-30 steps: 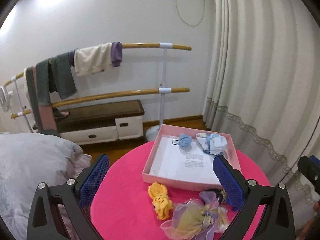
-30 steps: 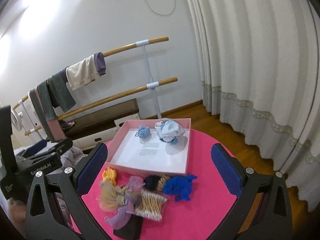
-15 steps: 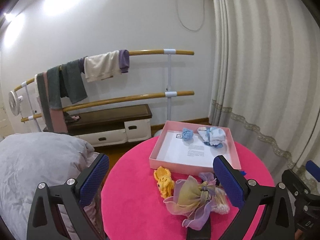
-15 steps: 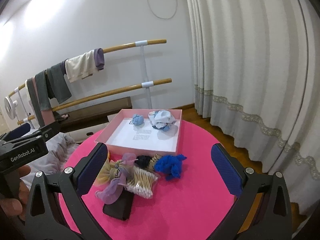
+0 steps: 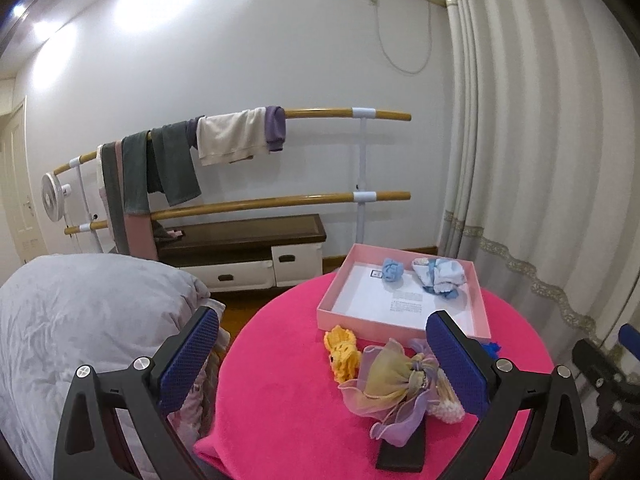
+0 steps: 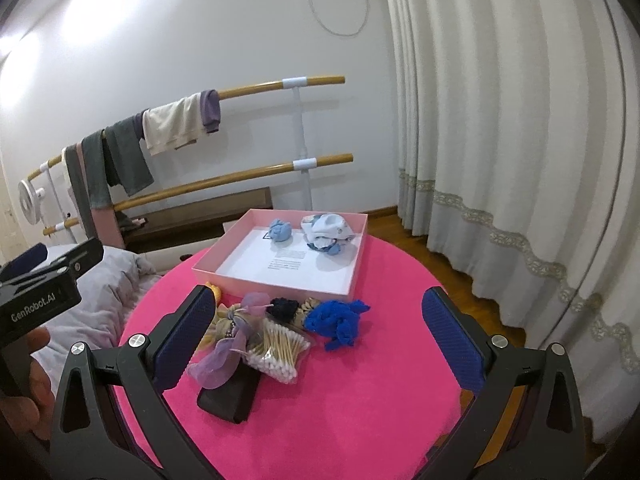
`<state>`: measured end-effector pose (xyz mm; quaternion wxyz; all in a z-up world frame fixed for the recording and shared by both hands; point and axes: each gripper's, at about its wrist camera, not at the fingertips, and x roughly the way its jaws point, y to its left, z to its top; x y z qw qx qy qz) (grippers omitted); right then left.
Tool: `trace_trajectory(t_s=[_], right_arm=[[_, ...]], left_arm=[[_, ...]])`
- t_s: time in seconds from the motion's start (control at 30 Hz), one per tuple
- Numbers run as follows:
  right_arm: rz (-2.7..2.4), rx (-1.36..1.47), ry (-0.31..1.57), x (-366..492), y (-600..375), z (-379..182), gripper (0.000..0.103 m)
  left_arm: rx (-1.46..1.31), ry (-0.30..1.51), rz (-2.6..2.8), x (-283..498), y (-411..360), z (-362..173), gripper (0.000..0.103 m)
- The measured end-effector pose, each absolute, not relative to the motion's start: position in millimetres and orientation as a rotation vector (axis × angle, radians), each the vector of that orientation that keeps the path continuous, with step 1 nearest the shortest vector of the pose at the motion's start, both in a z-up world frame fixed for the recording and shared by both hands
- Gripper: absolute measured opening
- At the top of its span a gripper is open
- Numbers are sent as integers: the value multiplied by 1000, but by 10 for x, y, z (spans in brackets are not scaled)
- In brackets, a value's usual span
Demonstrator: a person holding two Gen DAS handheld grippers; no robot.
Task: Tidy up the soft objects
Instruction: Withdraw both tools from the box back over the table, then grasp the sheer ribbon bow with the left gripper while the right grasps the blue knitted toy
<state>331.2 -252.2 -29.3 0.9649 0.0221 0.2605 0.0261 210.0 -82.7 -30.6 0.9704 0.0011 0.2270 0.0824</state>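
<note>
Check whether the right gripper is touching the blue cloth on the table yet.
Apart. The right wrist view shows the right gripper open, with the blue cloth lying on pink tabletop between and beyond its fingers, clear of both pads.

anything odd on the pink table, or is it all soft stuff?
Two non-soft things sit in the pile in front of the pink box: a clear pack of cotton swabs and a dark flat case under the purple-yellow bow. Nothing looks spilled or damaged.
</note>
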Motion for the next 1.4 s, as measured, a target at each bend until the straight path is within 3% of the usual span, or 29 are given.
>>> trace_trajectory(t_s=[0.83,1.4], right_arm=[[-16,41,586,3450,-2328,-438,103],[-69,98,798,4194,-2838,-1228,103]], left_arm=[[10,549,97,2287,-507,-388,103],[45,763,-1,3218,-950,-959,103]])
